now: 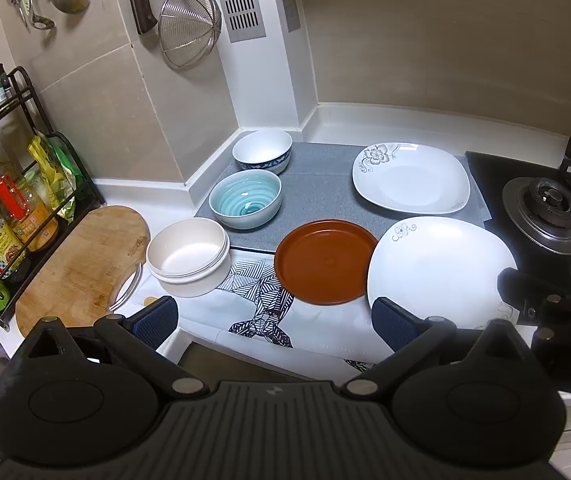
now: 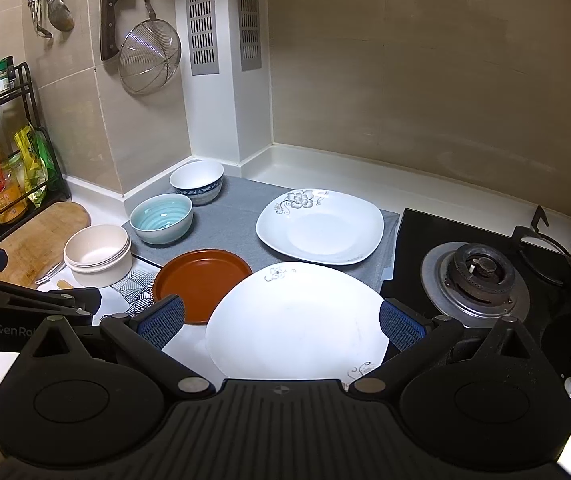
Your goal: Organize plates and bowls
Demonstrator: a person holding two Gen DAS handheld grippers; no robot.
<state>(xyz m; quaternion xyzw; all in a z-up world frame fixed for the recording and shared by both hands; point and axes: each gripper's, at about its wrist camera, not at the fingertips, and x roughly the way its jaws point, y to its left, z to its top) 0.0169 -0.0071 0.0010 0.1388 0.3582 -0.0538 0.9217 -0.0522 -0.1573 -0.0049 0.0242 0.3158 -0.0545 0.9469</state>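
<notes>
While both claws hang spread and empty, right gripper [image 2: 282, 323] sits directly over near white plate [image 2: 297, 320], brown plate [image 2: 201, 282] at its ten o'clock; left gripper [image 1: 274, 322] farther.

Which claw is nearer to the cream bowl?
Left. The left claw hangs open just in front of the cream bowl. The right claw is open over the near white plate, farther right.
</notes>
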